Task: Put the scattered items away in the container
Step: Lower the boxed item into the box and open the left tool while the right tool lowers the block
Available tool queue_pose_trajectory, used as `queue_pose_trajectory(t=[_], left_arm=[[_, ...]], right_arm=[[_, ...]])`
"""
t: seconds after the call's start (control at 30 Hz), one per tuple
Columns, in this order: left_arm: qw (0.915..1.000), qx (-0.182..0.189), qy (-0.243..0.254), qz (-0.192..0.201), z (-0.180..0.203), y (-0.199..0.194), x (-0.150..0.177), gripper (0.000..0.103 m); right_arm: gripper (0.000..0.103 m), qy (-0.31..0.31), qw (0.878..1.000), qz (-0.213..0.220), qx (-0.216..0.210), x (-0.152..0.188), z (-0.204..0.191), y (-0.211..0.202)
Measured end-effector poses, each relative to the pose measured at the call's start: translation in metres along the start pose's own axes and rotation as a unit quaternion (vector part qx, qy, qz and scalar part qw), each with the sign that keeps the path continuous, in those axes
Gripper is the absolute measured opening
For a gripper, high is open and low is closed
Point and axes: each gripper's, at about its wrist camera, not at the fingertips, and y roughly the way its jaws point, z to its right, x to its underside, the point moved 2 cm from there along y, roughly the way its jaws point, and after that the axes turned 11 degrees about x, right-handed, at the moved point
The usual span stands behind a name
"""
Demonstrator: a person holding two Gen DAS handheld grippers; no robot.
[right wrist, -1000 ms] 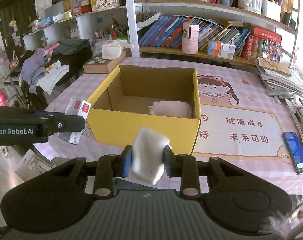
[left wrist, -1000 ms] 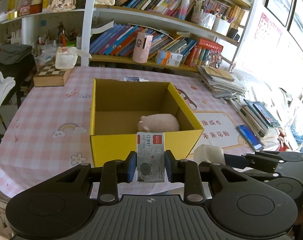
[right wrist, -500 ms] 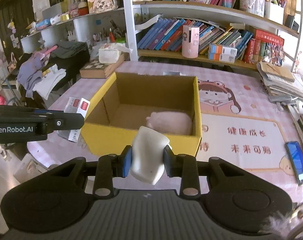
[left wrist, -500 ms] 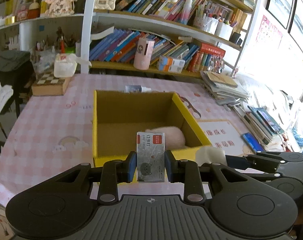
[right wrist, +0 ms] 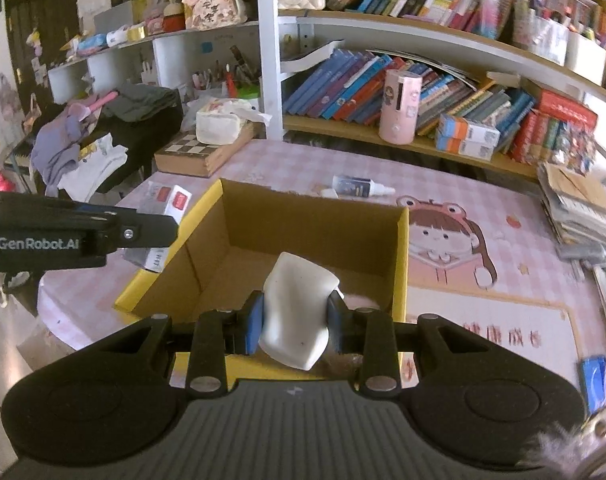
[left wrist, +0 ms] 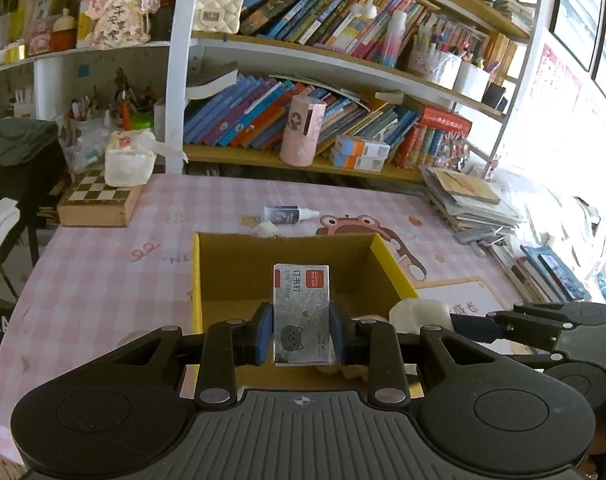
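A yellow cardboard box with a brown inside stands on the pink checked table; it also shows in the right wrist view. My left gripper is shut on a grey staple box with a red label, held above the box's near edge. My right gripper is shut on a white squat object, held over the box opening. A pink plush lies inside, mostly hidden. The staple box also shows at the left in the right wrist view.
A small glue bottle lies on the table behind the box, with a white scrap beside it. A chess box with a tissue pack sits at the back left. Stacked books and a phone lie at the right. Bookshelves stand behind.
Both grippers have moved forward and up with their items, from in front of the box's near wall to over its opening. The glue bottle behind the box has come into view.
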Motion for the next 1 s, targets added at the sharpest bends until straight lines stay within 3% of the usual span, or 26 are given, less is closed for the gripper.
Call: queue_pose_trajectory(t=[0.4,1.0], left_arm=[[0.9983,-0.023,0.017,-0.052,-0.025,0.064,-0.030,0.028],[0.9839,-0.051,-0.008,-0.171,-0.066,0.154,-0.033,0.029]], right_arm=[[0.032,-0.058,0.998,-0.022,-0.004,-0.041,-0.001,0.076],[0.032,-0.140,0.984,-0.111,-0.005,-0.046,-0.004,0.177]])
